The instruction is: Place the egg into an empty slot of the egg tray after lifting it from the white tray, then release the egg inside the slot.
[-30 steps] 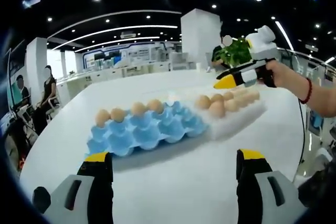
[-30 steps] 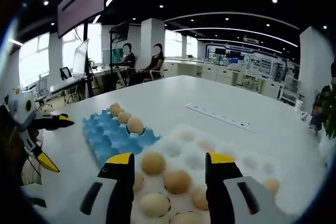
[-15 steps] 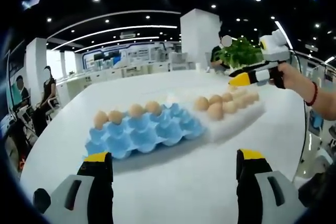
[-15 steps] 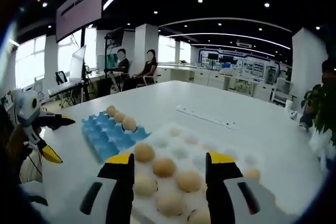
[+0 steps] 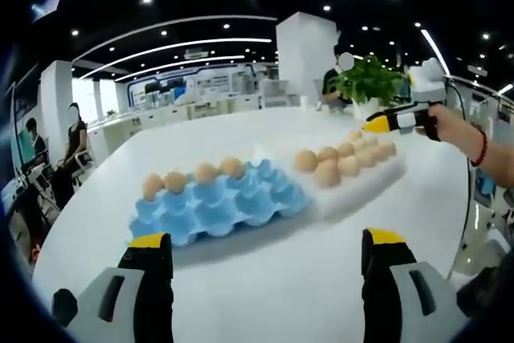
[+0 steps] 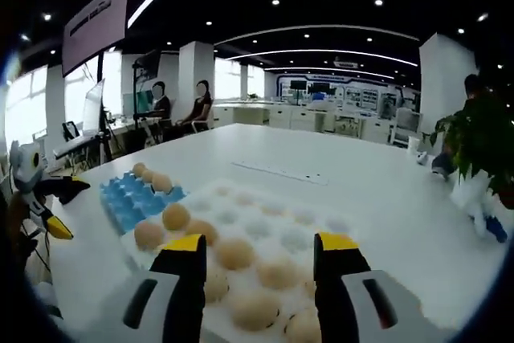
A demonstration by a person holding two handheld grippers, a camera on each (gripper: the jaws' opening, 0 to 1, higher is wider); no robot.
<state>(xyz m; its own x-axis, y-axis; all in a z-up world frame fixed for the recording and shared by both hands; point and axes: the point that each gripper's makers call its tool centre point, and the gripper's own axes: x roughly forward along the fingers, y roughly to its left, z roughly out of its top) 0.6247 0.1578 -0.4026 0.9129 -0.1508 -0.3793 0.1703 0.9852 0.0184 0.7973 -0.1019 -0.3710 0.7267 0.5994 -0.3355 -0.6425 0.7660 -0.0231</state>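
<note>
The blue egg tray (image 5: 217, 208) lies mid-table with several brown eggs (image 5: 205, 172) along its far row. To its right sits the white tray (image 5: 365, 186), carrying several eggs (image 5: 327, 173). My left gripper (image 5: 267, 238) hovers open over bare table in front of the blue tray. A hand (image 5: 451, 128) holds my right gripper (image 5: 392, 121) above the white tray's far right end. In the right gripper view, that gripper (image 6: 260, 241) is open above the white tray (image 6: 321, 213), with nothing in its jaws and eggs (image 6: 235, 253) lying below. The blue tray (image 6: 120, 202) and left gripper (image 6: 44, 202) are at the left.
A white power strip (image 6: 277, 172) lies on the table beyond the white tray. A potted plant (image 5: 365, 82) stands at the table's far end (image 6: 474, 138). People sit at desks (image 6: 197, 106) in the background. The white tabletop (image 5: 265, 279) stretches wide around both trays.
My right gripper has drawn back and up from the white tray, so more of that tray now shows; in the left gripper view it has slid to the right. The left gripper stayed put.
</note>
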